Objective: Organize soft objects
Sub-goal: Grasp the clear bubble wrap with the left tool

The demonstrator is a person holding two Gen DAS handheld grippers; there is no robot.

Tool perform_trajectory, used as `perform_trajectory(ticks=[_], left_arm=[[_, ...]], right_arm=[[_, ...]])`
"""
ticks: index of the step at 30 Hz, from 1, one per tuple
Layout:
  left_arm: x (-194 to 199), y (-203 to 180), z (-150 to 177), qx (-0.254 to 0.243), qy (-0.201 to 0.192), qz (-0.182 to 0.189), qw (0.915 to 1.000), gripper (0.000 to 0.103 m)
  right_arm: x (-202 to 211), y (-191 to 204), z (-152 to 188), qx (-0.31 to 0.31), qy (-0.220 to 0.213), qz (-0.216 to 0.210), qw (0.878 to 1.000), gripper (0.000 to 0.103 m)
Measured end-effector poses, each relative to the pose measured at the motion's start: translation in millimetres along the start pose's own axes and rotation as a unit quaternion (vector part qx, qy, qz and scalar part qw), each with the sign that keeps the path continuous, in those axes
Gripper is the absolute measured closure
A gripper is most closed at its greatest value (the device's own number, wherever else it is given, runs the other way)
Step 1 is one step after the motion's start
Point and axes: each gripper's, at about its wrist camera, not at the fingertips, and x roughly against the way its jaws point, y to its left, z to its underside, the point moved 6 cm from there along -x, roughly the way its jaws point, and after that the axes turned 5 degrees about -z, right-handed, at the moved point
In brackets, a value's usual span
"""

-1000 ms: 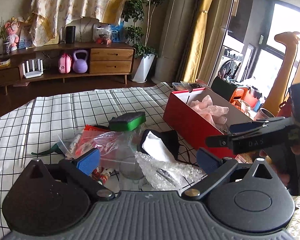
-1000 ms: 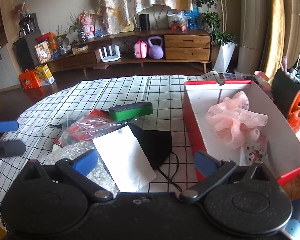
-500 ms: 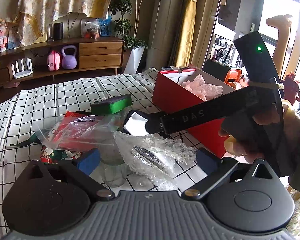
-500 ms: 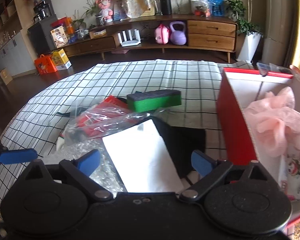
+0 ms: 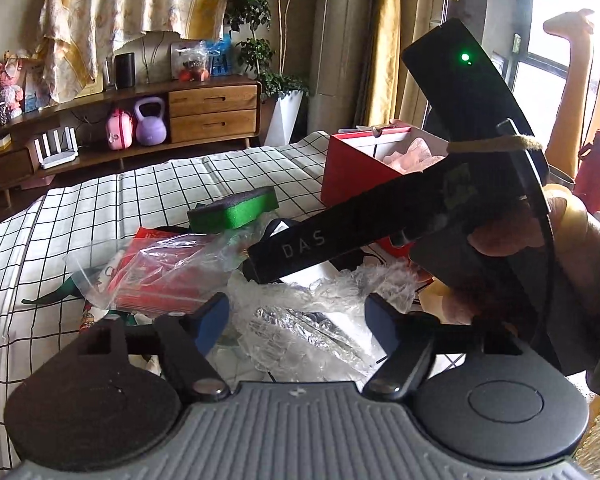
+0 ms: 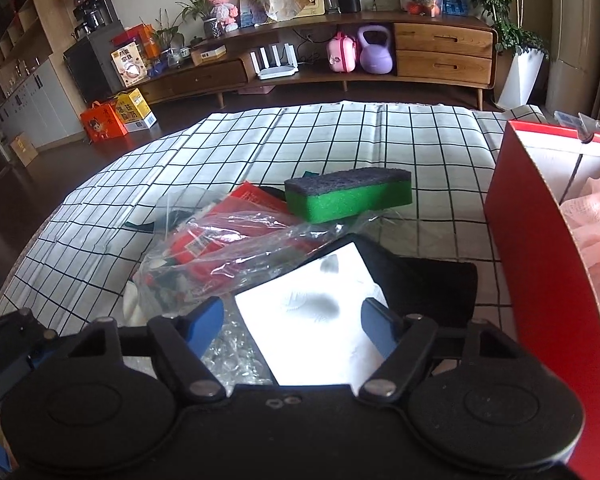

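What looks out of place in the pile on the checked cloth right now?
The green sponge sits tilted on a clear bag of red packets rather than flat on the cloth. The black mask lies half hidden under a white card. Only the pink mesh puff is in the red box.

Right gripper [image 5: 260, 260] blocks pile; cloth [image 6: 340, 140] beyond sponge [image 6: 348, 196] free.

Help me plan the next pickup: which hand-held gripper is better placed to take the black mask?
Right. The right hand-held gripper is open with the black mask and its white card directly between its fingers. The left hand-held gripper faces crumpled bubble wrap instead.
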Motion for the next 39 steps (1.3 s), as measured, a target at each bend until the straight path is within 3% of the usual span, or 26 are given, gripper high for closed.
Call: perform_trajectory(ticks=[4, 11, 13, 15, 16, 23, 39], left_arm=[[-2, -2, 1, -0.009, -0.001, -0.008, 0.9999, 0.044], [-5, 1, 1, -0.006, 0.006, -0.016, 0.9998, 0.070], [-5, 0, 1, -0.010, 0.006, -0.016, 0.9998, 0.072], [-6, -1, 1, -0.014, 0.007, -0.020, 0.9997, 0.081], [-6, -2, 1, -0.015, 0.008, -0.020, 0.9996, 0.085], [-6, -3, -1, -0.014, 0.003, -0.014, 0.9998, 0.095], [13, -16, -22, -0.001, -0.022, 0.009, 0.9997, 0.098]], right_arm=[[-4, 3, 1, 0.001, 0.003, -0.003, 1.000, 0.042], [-6, 5, -2, -0.010, 0.004, -0.005, 1.000, 0.077], [-6, 5, -1, -0.013, 0.006, -0.004, 1.000, 0.086], [-5, 5, 0, -0.013, 0.006, -0.002, 1.000, 0.101], [-4, 4, 0, -0.013, 0.005, 0.000, 1.000, 0.103], [10, -6, 6, -0.020, -0.007, 0.023, 1.000, 0.103], [91, -33, 17, -0.046, -0.067, 0.040, 0.996, 0.103]])
